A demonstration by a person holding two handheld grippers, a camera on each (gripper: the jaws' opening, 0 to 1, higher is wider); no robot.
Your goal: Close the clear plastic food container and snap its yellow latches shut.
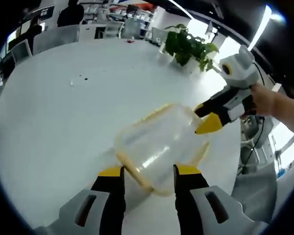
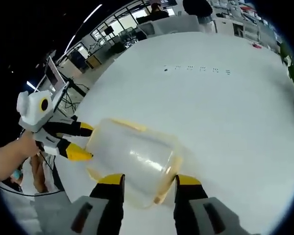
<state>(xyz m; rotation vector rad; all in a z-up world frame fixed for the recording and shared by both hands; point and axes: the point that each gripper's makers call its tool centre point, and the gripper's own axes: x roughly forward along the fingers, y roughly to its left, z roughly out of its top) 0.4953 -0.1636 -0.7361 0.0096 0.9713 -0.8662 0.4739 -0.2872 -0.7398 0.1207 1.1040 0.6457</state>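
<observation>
The clear plastic container (image 1: 159,144) lies on the white table (image 1: 63,122), with yellow latches (image 1: 134,172) along its rim. My left gripper (image 1: 148,172) is open, its jaws on either side of the container's near edge. The right gripper (image 1: 209,116), held by a hand, reaches in from the right, its yellow tips at the container's far side. In the right gripper view the container (image 2: 132,156) looks tilted, a yellow latch (image 2: 130,126) on top. My right gripper (image 2: 148,181) stands open around its near end. The left gripper (image 2: 73,142) touches its left side.
A potted plant (image 1: 188,46) stands at the table's far edge. Chairs and desks (image 1: 112,27) sit beyond the table, with a person at the back. A screen on a stand (image 2: 54,76) is off the table's side. Small dark marks (image 2: 196,68) dot the tabletop.
</observation>
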